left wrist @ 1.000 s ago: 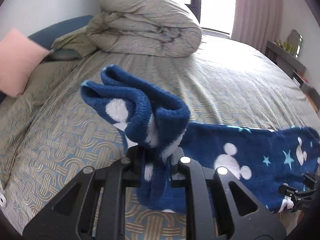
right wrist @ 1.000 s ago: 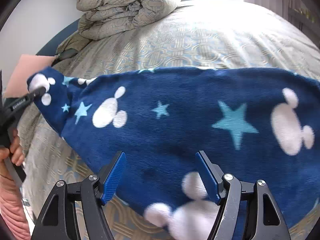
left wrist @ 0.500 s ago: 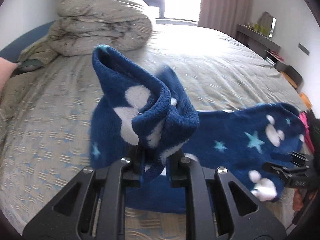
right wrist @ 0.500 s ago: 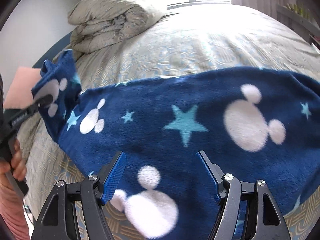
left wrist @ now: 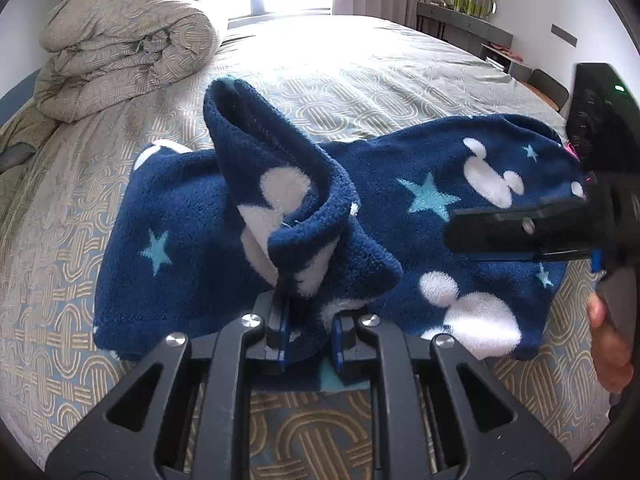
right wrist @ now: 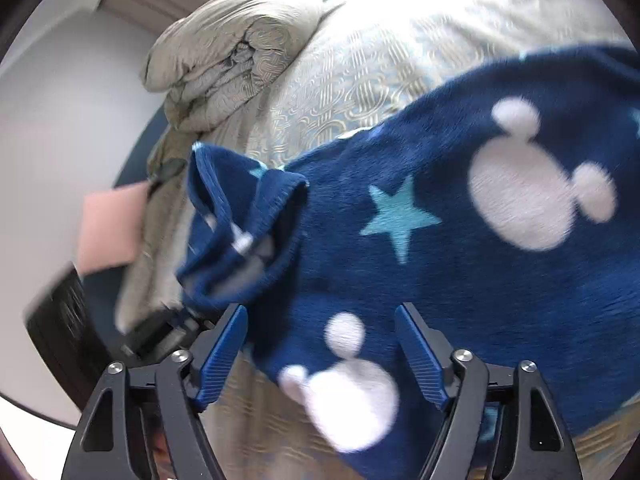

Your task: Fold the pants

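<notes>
A pair of navy-blue fleece pants [left wrist: 180, 240] printed with white mouse-head shapes and light-blue stars is seen spread across the near part of a bed covered by a beige and blue-grey bedspread with an interlaced ring pattern [left wrist: 360, 80]. The black left gripper [left wrist: 310, 332] is closed tightly on a bunched end of the pants, and the pinched fabric stands up above the fingers as a curled, hollow fold. That lifted end is held over the remaining length of the pants, which stretches away to the right.

In the right wrist view, the black right gripper with blue finger pads [right wrist: 320, 356] is spread wide, with nothing gripped; the near edge of the pants [right wrist: 460, 240] lies between and beyond the two pads, though contact cannot be judged. The view is blurred. The left gripper [right wrist: 168, 332] is seen at the lower left, just under the raised fold.

A rolled beige quilted duvet [left wrist: 128, 44] is piled at the far left of the bed. A pink square cushion [right wrist: 110, 228] is seen at the left edge, beside the headboard end.
</notes>
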Motion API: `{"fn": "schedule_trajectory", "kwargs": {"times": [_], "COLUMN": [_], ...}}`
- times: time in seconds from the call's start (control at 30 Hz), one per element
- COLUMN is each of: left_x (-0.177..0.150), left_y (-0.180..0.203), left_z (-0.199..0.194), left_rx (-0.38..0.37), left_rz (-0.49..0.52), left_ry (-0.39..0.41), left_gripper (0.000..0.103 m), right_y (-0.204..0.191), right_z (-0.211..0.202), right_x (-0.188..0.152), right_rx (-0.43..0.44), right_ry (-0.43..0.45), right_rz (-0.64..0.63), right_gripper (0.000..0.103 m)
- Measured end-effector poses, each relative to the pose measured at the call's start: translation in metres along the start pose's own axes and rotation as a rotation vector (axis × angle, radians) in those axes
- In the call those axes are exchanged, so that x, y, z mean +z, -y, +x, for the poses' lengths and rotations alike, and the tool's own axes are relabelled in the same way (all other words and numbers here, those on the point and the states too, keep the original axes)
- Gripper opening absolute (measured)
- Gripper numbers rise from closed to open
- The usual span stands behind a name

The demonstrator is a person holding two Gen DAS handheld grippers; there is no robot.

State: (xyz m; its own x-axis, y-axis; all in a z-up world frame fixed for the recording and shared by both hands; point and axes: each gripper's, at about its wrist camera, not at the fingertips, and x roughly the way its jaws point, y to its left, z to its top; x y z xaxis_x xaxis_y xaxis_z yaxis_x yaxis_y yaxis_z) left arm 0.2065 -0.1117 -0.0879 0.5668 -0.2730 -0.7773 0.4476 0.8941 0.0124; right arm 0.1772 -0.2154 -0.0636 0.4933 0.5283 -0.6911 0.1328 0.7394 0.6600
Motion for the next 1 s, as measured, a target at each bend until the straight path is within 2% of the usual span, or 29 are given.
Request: {"fn": "schedule_trajectory", "kwargs": {"times": [0.2,0.37,0.43,0.57,0.7,0.83,0.87,0.93,0.97,1.0], "left_x": [-0.003,-0.007,-0.007,-0.004,0.0,0.002,0.001,0.0,0.0,0.0], "left_y": [-0.024,-0.016,-0.009,0.008,0.021,0.025,0.024,0.021,0.019,0.018], "left_z": [-0.019,-0.018,-0.018,-0.015,-0.016,-0.014,-0.014,-0.014,-0.014,-0.015], "left_rx": [-0.05,-0.037,-0.03,0.003,-0.023,-0.03,-0.033,-0.042,-0.046,-0.046], "left_rz": [-0.096,-0.043,-0.013,0.061,0.097,0.102,0.096,0.077,0.07,0.067], "left_ry": [0.03,0.03,0.039,0.073,0.099,0.101,0.098,0.094,0.093,0.096], "left_gripper": [0.018,0.018,0.018,0.018,0.02,0.022,0.022,0.022,0.022,0.023], "right_y": [-0.014,-0.035,-0.044,-0.065,-0.079,-0.077,-0.078,-0.08,-0.083,-0.083], "right_z": [0.038,0.076,0.083,0.093,0.084,0.077,0.078,0.081,0.083,0.082], "right_x": [0.017,0.034,0.042,0.055,0.066,0.072,0.076,0.081,0.084,0.083], "right_rx": [0.176,0.291,0.305,0.273,0.163,0.084,0.071,0.032,-0.009,-0.034], "right_ry": [-0.131,-0.227,-0.239,-0.261,-0.226,-0.19,-0.184,-0.177,-0.179,-0.178], "right_rz": [0.08,0.145,0.146,0.117,0.015,-0.04,-0.054,-0.089,-0.127,-0.144], "right_gripper": [0.083,0.084,0.086,0.087,0.088,0.087,0.085,0.054,0.02,0.012]}}
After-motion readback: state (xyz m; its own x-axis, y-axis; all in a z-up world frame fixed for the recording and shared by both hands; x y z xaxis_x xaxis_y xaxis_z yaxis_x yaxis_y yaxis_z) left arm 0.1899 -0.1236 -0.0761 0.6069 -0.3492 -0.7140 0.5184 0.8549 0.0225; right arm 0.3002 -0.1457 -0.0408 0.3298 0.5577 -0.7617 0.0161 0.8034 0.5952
